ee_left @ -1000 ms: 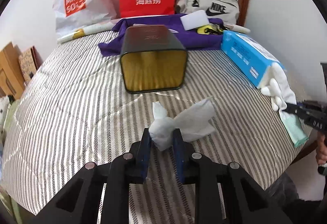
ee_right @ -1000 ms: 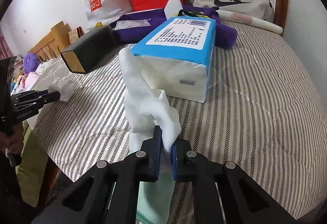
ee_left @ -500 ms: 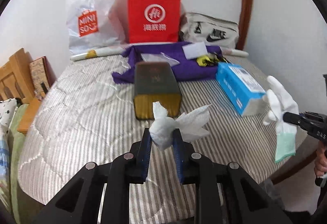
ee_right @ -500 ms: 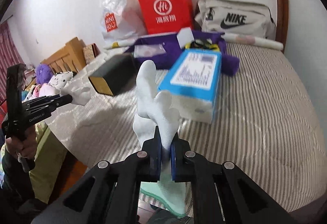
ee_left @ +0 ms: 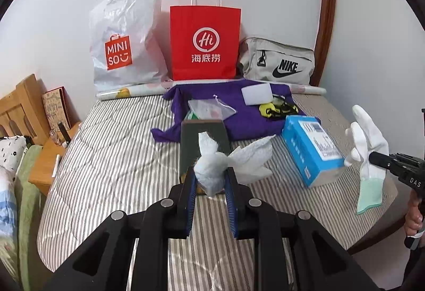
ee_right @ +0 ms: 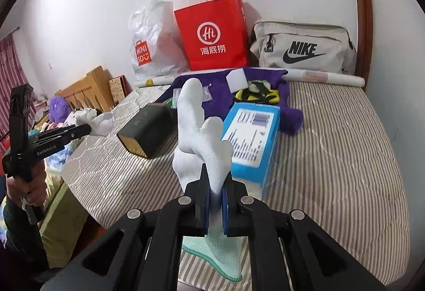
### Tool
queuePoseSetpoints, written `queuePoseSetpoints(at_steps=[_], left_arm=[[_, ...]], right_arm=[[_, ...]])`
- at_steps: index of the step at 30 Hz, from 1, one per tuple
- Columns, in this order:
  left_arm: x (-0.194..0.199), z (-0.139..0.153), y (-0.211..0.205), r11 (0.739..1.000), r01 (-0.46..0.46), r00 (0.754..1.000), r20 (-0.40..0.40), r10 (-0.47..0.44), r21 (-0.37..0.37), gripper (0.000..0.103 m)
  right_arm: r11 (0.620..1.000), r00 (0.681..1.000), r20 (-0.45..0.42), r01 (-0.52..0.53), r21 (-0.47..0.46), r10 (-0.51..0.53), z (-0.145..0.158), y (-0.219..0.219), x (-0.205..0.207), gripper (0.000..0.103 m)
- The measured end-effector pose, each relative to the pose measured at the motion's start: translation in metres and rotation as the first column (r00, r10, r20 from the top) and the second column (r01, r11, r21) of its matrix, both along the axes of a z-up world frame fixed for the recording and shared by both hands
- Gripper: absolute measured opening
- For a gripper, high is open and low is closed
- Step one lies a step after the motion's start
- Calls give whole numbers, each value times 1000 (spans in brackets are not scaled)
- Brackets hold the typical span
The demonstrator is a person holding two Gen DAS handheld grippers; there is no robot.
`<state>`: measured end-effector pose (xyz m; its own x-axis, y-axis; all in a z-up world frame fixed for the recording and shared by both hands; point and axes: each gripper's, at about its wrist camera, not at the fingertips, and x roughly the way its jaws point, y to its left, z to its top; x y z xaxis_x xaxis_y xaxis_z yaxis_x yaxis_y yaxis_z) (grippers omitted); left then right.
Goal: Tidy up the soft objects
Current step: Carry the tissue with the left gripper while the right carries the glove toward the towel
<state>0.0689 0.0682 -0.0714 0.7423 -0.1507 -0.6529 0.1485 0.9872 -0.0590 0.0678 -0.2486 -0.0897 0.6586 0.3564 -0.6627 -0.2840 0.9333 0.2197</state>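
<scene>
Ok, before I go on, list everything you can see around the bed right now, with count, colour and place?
crumpled tissue: 1, white, held above the bed in the left gripper
glove: 1, white with mint-green cuff, held in the right gripper
tissue pack: 1, blue, on the bed, right of centre
box: 1, dark with gold end, lying on the bed
purple cloth: 1, spread at the far end
sponge block: 1, white, on the cloth
clear pouch: 1, on the cloth
black-and-yellow item: 1, on the cloth
bed: 1, grey-striped cover
red paper bag: 1, against the wall
white plastic bag: 1, left of the red one
Nike bag: 1, beige, far right
left gripper: 1, black, jaws closed on the tissue
right gripper: 1, black, jaws closed on the glove
</scene>
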Motion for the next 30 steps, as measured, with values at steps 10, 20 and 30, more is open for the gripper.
queuePoseSetpoints(at_steps=[10,20,30], left_arm=[[24,13,1,1000,-22,1000,0,22,-12,20],[56,18,4,997,-28,999,-24,26,-74,20],[97,20,-4,997,-16,999,-39,13,-77,20]], right_arm=[[1000,1000,14,6,4,-6,6,-5,24,7],[1000,1000,14,0,2,0,8,-7,59,7],[1000,1000,5,19,17,-19,8,-7,107,7]])
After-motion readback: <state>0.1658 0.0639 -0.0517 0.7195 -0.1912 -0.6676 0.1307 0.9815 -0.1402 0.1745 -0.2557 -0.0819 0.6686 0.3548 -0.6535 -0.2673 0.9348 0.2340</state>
